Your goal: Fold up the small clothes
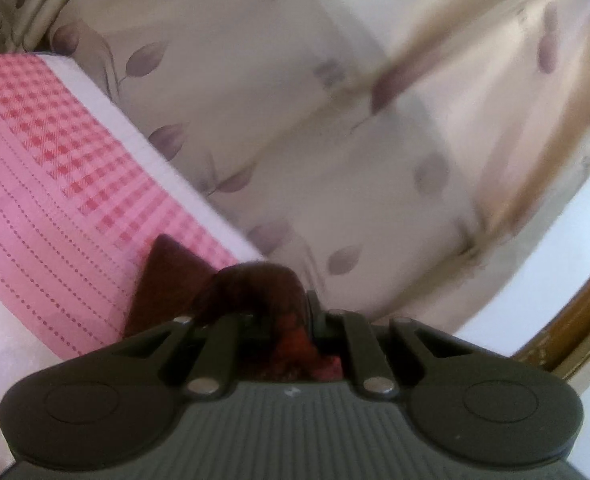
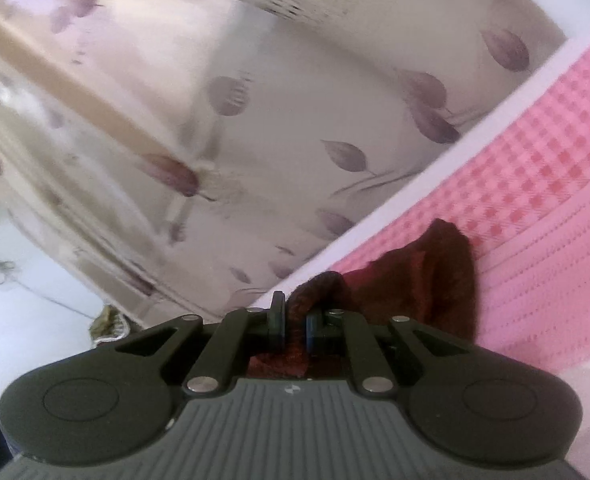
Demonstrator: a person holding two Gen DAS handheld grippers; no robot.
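Left wrist view: the left gripper (image 1: 283, 312) is clamped on one dark maroon garment (image 1: 255, 280), bunched between its two fingers. One loose corner lies left of the gripper on one pink checked cloth (image 1: 55, 160). One leaf-print curtain (image 1: 295, 120) hangs ahead.

Right wrist view: the right gripper (image 2: 295, 320) pinches the same garment (image 2: 435, 272), which trails to its right over the pink cloth (image 2: 535, 200). The curtain (image 2: 255, 100) fills the space ahead and left.

garment (image 1: 255, 284) bunched between left gripper (image 1: 279, 316) fingers, its far part lying on bedcover (image 1: 55, 184), curtain (image 1: 295, 120) behind bed edge, same garment pinched in right gripper (image 2: 295, 320), bedcover to its right, curtain left
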